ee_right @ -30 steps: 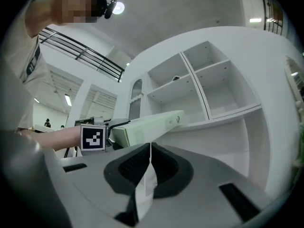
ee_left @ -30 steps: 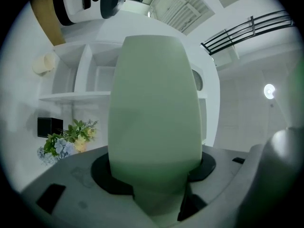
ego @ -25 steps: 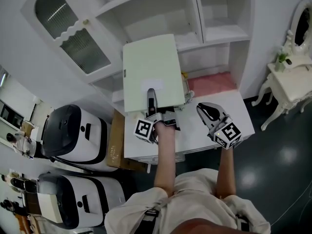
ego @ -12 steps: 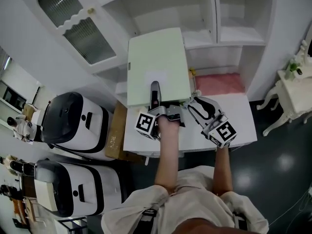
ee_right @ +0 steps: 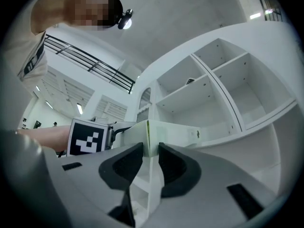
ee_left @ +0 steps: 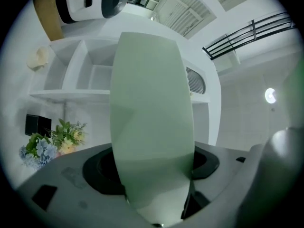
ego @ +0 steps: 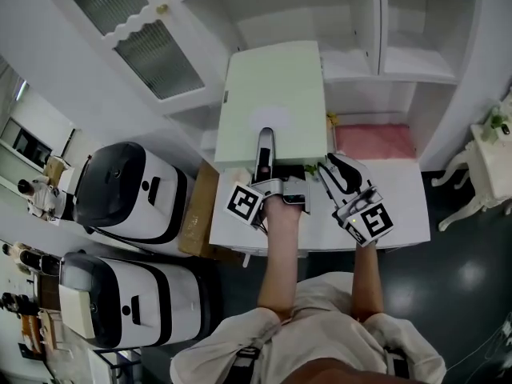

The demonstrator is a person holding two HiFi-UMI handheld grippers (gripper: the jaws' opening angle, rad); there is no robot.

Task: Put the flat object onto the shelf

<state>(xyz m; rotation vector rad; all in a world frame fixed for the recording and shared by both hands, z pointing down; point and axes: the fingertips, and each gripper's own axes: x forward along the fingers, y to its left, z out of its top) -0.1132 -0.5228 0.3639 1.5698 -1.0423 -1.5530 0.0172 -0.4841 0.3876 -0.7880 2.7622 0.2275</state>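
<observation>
A pale green flat board is held level in the air in front of the white shelf unit. My left gripper has the board's near edge, one finger lying on top of it. In the left gripper view the board fills the gap between both pads of the left gripper; these jaws are opening. My right gripper is at the board's near right corner. In the right gripper view the board's edge sits between the right gripper pads, which touch both faces as the jaws close.
A white table lies below, with a pink cloth at its back. A glass-paned cabinet door stands open at the upper left. Two white-and-black machines and a cardboard sheet stand left of the table.
My right gripper has moved left from the open table side to the board's near right corner. The board has been carried a little farther toward the shelves.
</observation>
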